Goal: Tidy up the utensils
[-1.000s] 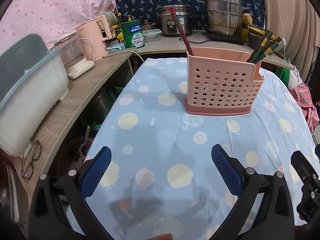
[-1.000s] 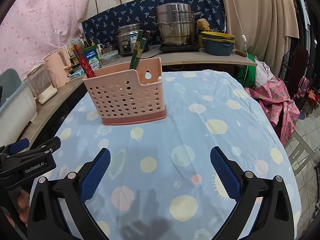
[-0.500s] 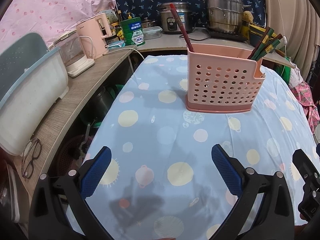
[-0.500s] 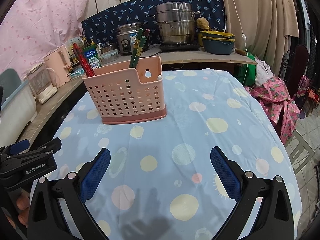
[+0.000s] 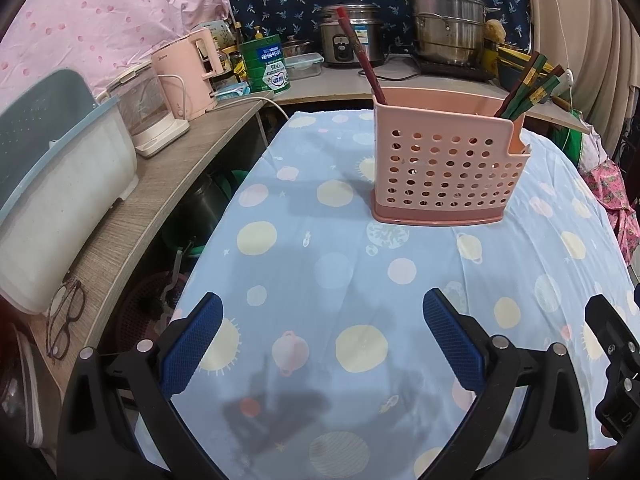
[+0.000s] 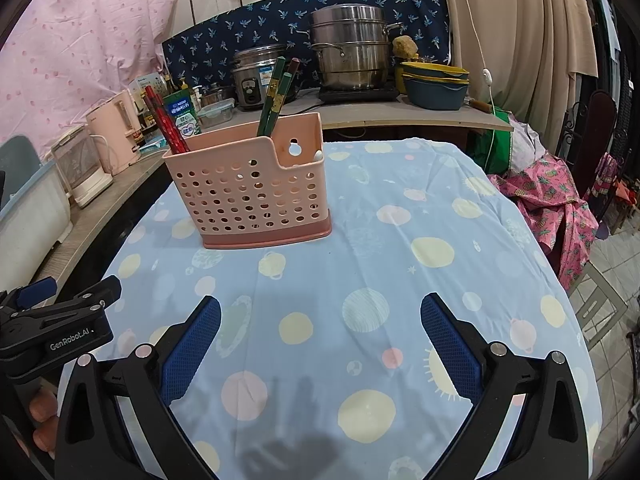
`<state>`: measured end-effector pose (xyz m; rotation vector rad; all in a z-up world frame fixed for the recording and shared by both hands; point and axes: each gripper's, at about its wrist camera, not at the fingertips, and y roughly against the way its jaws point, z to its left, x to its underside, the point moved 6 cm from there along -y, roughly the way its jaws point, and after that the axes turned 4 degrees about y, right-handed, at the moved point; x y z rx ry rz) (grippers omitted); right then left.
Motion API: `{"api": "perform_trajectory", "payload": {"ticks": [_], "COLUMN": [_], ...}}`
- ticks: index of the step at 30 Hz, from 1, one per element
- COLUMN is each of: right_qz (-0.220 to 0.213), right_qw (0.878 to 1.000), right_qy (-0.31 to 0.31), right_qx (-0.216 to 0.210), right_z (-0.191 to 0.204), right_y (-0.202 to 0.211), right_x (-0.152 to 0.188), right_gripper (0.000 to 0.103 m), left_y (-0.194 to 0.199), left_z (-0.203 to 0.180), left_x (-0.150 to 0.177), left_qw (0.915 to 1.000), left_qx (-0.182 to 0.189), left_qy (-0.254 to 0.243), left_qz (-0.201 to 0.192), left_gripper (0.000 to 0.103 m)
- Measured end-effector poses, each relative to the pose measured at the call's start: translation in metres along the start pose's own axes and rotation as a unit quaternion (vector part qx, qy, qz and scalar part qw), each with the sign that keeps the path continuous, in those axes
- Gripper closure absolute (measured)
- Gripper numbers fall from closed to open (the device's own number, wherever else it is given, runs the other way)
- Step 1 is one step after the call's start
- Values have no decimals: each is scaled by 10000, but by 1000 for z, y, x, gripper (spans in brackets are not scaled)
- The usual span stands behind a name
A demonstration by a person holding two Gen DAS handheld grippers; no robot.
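Nothing has moved: pink perforated holder [image 5: 444, 164] keeps red chopsticks [image 6: 166, 124] and green chopsticks [image 6: 274, 98]; both jaws spread.

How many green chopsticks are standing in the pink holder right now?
3 visible green chopsticks, bunched together toward the holder's notched end, apart from the red chopsticks at the opposite end. A dark reddish stick stands among them; more may be hidden.

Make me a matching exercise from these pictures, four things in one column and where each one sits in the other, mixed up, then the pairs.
Things:
1. red chopsticks
2. green chopsticks
3. eyeglasses
4. steel steamer pot

Places:
A. on the wooden side counter
B. on the back counter, before the navy cloth
C. left end of the pink utensil holder
D. holder section beside the notch

Pairs: 1-C, 2-D, 3-A, 4-B
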<state>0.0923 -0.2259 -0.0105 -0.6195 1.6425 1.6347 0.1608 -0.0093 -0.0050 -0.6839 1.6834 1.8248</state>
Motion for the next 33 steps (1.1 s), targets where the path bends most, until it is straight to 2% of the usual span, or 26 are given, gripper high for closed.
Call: {"api": "perform_trajectory", "payload": {"ticks": [33], "right_qz": [61], "right_qw": [9999], "right_qy": [-32], "right_qx": [90], "right_z": [-7], "right_y": [-6], "right_x": [2], "right_gripper": [7], "left_y": [-5], "left_z": [5], "left_x": [-1], "left_qw": [10000], "left_qx": [-62], "left_qy": [-6], "left_qz": [22], "left_gripper": [7]}}
